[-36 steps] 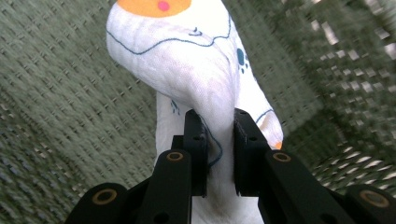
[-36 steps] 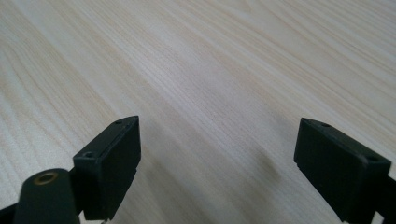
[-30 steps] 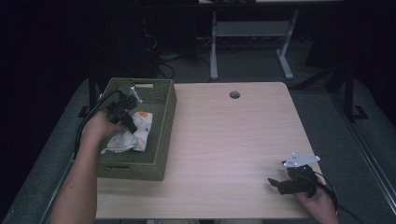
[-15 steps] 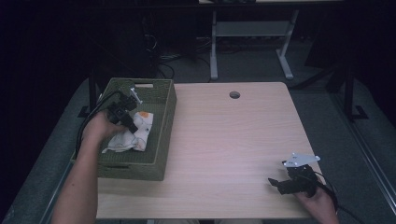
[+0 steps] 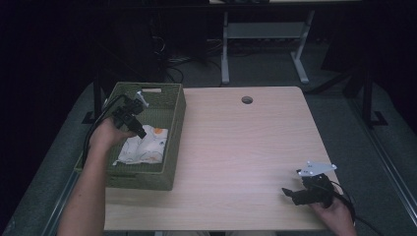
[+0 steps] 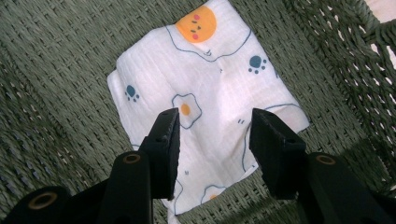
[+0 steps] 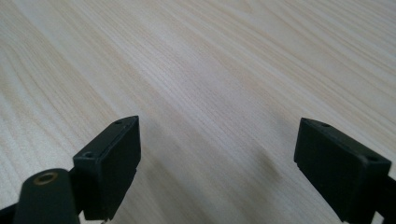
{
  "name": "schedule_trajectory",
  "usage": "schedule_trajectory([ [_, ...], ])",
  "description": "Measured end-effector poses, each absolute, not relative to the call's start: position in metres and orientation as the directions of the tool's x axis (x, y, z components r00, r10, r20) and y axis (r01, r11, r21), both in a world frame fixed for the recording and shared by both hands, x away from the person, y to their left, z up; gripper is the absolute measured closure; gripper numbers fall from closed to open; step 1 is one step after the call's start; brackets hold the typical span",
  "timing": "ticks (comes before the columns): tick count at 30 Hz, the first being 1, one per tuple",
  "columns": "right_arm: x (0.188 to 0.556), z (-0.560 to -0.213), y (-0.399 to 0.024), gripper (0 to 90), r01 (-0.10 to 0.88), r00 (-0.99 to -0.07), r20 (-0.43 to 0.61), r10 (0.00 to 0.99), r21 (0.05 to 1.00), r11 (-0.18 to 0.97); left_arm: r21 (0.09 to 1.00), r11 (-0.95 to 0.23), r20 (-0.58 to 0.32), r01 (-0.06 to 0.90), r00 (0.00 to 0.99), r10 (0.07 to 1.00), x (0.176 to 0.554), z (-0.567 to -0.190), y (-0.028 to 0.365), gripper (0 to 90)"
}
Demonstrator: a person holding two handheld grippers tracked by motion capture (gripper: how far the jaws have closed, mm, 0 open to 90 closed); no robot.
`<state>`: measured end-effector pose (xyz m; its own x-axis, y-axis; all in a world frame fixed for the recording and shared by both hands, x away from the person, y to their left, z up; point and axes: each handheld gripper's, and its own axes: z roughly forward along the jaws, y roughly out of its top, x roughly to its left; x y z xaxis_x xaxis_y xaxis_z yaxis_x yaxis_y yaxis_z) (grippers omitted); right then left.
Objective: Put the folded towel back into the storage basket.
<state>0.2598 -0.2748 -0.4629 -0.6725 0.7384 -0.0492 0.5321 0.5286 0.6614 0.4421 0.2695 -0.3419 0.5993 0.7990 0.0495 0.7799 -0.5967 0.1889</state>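
While the table (image 5: 236,147) stands mostly bare, its left end carries the work: a green woven basket (image 5: 169,98), long axis running away from the person.
Cloth (image 5: 145,147): white, egg-and-paw print, folded flat on the basket floor, nearer the right wall.
Left gripper (image 6: 212,128): above the cloth, pointing down at it, jaws apart, nothing between them; the cloth lies straight ahead, spanning both jaws. Clearly the nearer gripper.
Right gripper (image 5: 290,194): at the table's near right corner, well apart from the basket, jaws wide, over bare wood.
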Motion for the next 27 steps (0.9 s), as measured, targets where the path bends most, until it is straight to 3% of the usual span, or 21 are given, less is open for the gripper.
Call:
schedule_trajectory([
  [8, 0.26, -0.463, -0.275, 14.5, 0.531, -0.673, -0.05, 0.738, 0.662, 0.529, 0.185, -0.581, 0.034, 0.792, 0.586, 0.81, 0.444, -0.349, 0.274, 54.5],
  [18, 0.26, -0.463, -0.275, 14.5, 0.53, -0.677, -0.052, 0.734, 0.658, 0.536, 0.112, -0.585, 0.019, 0.803, 0.587, 0.81, 0.457, -0.384, 0.272, 57.6],
  [21, 0.261, -0.463, -0.275, 14.5, 0.527, -0.679, -0.055, 0.732, 0.657, 0.539, 0.097, -0.593, 0.016, 0.799, 0.595, 0.804, 0.461, -0.39, 0.268, 62.3],
  [27, 0.26, -0.464, -0.278, 14.5, 0.534, -0.67, -0.046, 0.741, 0.664, 0.524, 0.027, -0.61, 0.001, 0.792, 0.611, 0.792, 0.467, -0.414, 0.261, 81.8],
])
